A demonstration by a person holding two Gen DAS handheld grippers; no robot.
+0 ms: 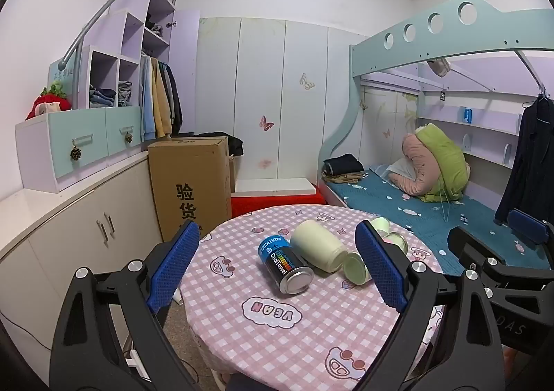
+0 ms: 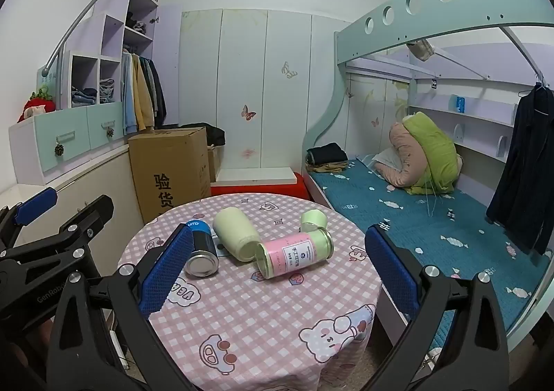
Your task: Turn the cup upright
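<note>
On checked table (image 2: 263, 315), cream cup (image 2: 236, 233) lying sideways, both tongs (image 1: 277, 266) (image 2: 277, 273) wide, holding nothing

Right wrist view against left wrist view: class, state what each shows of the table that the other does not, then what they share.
Only the right wrist view shows the pink-labelled jar in full, lying on its side, with the left gripper at its edge. Only the left wrist view shows the right gripper at its edge. Both show the blue can and cream cup lying on the checked tablecloth.
</note>
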